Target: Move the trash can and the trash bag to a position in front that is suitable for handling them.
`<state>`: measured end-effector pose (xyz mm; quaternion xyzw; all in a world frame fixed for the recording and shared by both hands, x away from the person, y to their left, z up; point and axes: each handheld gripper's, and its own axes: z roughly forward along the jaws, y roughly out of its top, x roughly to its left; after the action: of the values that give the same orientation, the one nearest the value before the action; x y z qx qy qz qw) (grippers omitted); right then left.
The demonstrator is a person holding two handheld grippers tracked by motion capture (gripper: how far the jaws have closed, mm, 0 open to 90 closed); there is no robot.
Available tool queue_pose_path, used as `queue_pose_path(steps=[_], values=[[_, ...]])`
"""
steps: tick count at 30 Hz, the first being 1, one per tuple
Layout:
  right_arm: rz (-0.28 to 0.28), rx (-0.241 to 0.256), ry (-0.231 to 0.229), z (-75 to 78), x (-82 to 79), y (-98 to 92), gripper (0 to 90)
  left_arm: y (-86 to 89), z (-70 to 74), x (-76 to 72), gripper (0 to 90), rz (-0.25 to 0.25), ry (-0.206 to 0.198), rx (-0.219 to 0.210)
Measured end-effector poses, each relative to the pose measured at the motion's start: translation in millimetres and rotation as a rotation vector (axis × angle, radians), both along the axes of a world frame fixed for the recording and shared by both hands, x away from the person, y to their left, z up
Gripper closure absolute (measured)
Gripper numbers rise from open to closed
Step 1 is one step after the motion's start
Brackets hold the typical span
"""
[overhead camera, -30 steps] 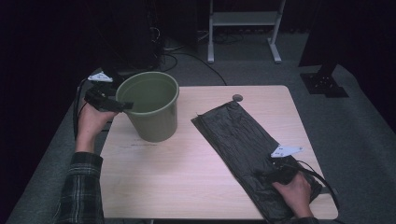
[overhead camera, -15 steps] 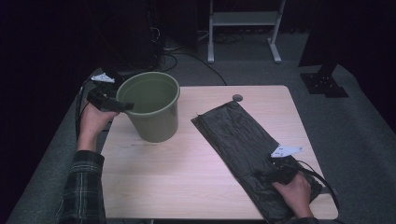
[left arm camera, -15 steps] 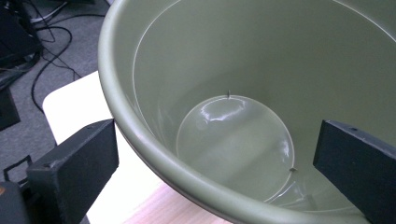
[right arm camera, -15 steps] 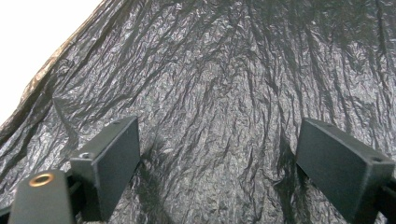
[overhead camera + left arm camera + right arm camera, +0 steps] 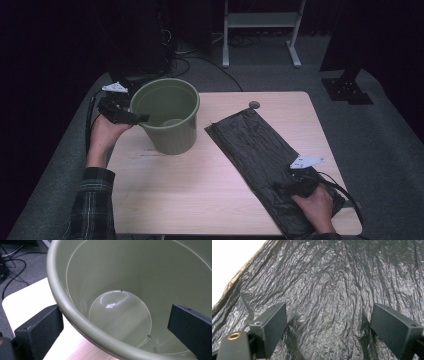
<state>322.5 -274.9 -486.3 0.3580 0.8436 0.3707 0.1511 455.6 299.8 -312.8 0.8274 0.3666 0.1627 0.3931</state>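
An olive-green plastic bucket [image 5: 169, 131] stands upright on the left of the light wooden table [image 5: 200, 190]. My left gripper [image 5: 141, 118] is open at its left rim: one jaw is outside the wall and the other inside, neither pressing on it. The bucket [image 5: 120, 312] is empty, with a bare round bottom. A crinkled black plastic bag [image 5: 252, 145] lies flat and slantwise across the right half of the table. My right gripper [image 5: 286, 187] hovers low over the bag's near end, open, and the bag [image 5: 329, 285] lies flat between its jaws, ungripped.
A small round dark disc [image 5: 254, 105] sits near the table's far edge by the bag's far corner. Grey carpet surrounds the table. A white metal stand [image 5: 260, 30], cables [image 5: 190, 55] and dark equipment stand on the floor behind. Bare tabletop lies between bucket and bag.
The left gripper and the bucket have shifted slightly to the right and toward the person. The right gripper has stayed over the bag's near end.
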Motion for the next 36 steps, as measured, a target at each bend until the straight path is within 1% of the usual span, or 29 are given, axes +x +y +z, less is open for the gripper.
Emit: queue_pose_path(steps=[4, 9, 13, 16, 19, 22, 25, 30, 36], values=[[0.000, 0.000, 0.001, 0.0, -0.1, 0.0, 12.3, -4.5, -0.5, -2.7, 0.0, -0.021, 0.014, -0.004], [0.000, 0.000, 0.001, 0.0, -0.1, 0.0, 12.3, -12.4, -4.0, -8.6, 0.0, -0.048, 0.019, -0.022], [0.000, 0.000, -0.001, 0.0, 0.0, 0.0, 12.3, -18.8, -5.1, -15.5, 0.0, -0.070, 0.012, -0.017], [0.001, 0.000, -0.001, 0.0, 0.1, 0.0, 12.3, -23.3, -4.8, -21.0, 0.0, -0.081, 0.015, -0.010], [0.000, 0.000, 0.000, 0.0, 0.0, 0.0, 12.3, -28.8, -5.5, -26.9, 0.0, -0.100, 0.013, -0.015], [0.000, 0.000, -0.002, 0.0, 0.1, 0.0, 12.3, -35.1, -6.5, -34.4, 0.0, -0.119, 0.010, -0.027], [-0.001, 0.001, 0.001, 0.0, -0.1, 0.1, 12.3, -41.1, -7.7, -42.4, 0.0, -0.148, 0.008, -0.041], [-0.001, 0.000, 0.000, 0.0, 0.0, 0.0, 12.3, -54.4, -7.6, -56.1, 0.0, -0.184, 0.011, -0.032], [-0.001, 0.000, -0.002, 0.0, 0.0, 0.0, 12.3, -72.2, -8.4, -73.6, 0.0, -0.235, 0.014, -0.039]])
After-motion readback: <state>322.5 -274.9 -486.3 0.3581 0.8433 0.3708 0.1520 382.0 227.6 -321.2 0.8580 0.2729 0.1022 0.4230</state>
